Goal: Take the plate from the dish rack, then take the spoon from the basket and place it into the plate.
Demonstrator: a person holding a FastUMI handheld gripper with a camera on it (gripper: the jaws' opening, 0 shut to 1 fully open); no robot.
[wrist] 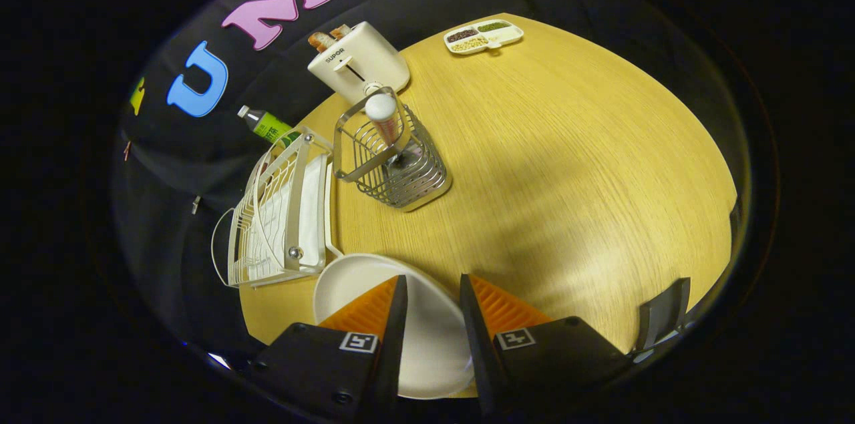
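Plate (427, 317) lies on the desk (568, 163) under my spread, empty tool (431, 287); next I should reach far for the spoon (384, 118) standing in the basket (394, 163).

A mock kitchen corner set up inside a recording booth.

A round wood-grain table (568, 163) stands against black cloth draped as the wall (200, 137), which marks it as a staged set and not a lived-in home. Kitchen goods crowd the table's far side: at about 11 o'clock a cream toaster (359, 63) with bread in its slots, at 12 o'clock a divided snack tray (483, 36) of beans and grains, near the centre a wire basket (394, 160), and at 9 o'clock a white dish rack (280, 210) with a green-labelled bottle (267, 125) behind it.
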